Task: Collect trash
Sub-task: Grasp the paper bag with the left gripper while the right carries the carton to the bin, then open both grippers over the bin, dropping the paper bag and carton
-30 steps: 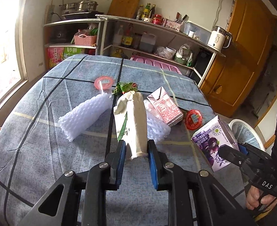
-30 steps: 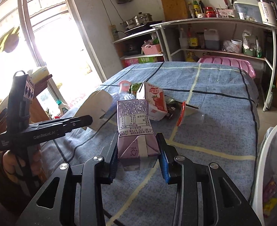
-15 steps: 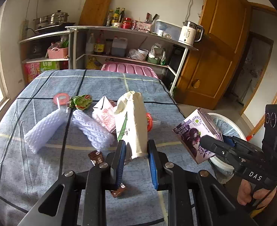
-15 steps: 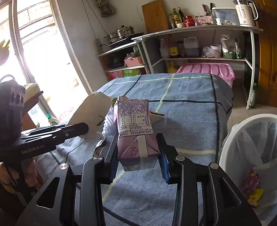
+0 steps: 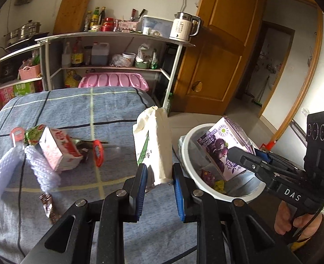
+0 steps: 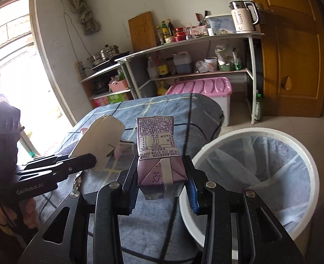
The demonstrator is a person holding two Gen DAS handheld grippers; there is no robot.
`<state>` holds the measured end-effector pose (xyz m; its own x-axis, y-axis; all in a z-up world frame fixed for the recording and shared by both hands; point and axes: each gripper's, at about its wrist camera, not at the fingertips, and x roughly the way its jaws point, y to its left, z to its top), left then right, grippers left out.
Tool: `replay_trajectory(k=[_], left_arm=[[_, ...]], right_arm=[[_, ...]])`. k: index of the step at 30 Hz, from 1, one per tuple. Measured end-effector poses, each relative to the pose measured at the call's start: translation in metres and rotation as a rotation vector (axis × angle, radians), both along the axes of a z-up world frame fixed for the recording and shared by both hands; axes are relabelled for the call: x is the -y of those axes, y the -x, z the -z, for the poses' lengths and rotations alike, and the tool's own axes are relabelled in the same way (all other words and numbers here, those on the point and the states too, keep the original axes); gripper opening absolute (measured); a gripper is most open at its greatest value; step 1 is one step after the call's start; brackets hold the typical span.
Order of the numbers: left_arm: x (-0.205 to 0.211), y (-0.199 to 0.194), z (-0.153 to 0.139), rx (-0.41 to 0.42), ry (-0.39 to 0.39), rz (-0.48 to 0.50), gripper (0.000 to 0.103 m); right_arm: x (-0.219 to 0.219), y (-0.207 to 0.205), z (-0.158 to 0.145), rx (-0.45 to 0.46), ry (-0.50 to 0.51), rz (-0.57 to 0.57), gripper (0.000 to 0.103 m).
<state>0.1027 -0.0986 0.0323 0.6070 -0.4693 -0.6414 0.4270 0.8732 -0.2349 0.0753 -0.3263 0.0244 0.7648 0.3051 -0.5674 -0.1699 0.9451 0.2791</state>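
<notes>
White lined bin (image 6: 245, 171) beside blue checked table (image 5: 74, 110). Right gripper (image 6: 162, 182) clamped on purple carton (image 6: 157, 151) near bin rim; left gripper (image 5: 158, 176) clamped on white carton (image 5: 153, 145) above table edge. Risk: early release, carton missing the bin.

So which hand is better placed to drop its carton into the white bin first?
Probably the right. In the left wrist view its purple carton already hangs over the white bin, while the left gripper holds the white carton above the table edge, beside the rim.
</notes>
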Motion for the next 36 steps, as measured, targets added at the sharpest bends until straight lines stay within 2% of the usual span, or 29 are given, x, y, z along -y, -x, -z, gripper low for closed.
replay_trajectory(k=[5, 9, 16, 19, 23, 28, 30, 32, 36], left_arm=[[0.047, -0.006, 0.006, -0.024, 0.017, 0.087, 0.025], [0.081, -0.01, 0.016, -0.054, 0.012, 0.152, 0.026], [0.128, -0.012, 0.043, -0.12, -0.007, 0.222, 0.027], [0.141, -0.009, 0.05, -0.123, -0.031, 0.242, 0.027], [0.15, -0.013, 0.057, -0.144, -0.042, 0.242, 0.028], [0.154, -0.017, 0.059, -0.151, -0.05, 0.237, 0.038], [0.153, -0.017, 0.06, -0.153, -0.054, 0.233, 0.047], [0.15, -0.017, 0.06, -0.156, -0.048, 0.228, 0.049], [0.143, -0.015, 0.056, -0.143, -0.044, 0.215, 0.05]], right_arm=[[0.039, 0.006, 0.006, -0.023, 0.0, 0.103, 0.038], [0.062, 0.008, 0.016, -0.064, 0.042, 0.181, 0.038], [0.087, 0.01, 0.034, -0.133, 0.087, 0.253, 0.038], [0.095, 0.009, 0.04, -0.152, 0.098, 0.27, 0.038], [0.104, 0.011, 0.045, -0.167, 0.092, 0.28, 0.038], [0.107, 0.009, 0.051, -0.192, 0.121, 0.297, 0.038], [0.107, 0.01, 0.052, -0.19, 0.12, 0.299, 0.045], [0.107, 0.011, 0.051, -0.186, 0.115, 0.303, 0.056], [0.104, 0.012, 0.048, -0.185, 0.12, 0.316, 0.057]])
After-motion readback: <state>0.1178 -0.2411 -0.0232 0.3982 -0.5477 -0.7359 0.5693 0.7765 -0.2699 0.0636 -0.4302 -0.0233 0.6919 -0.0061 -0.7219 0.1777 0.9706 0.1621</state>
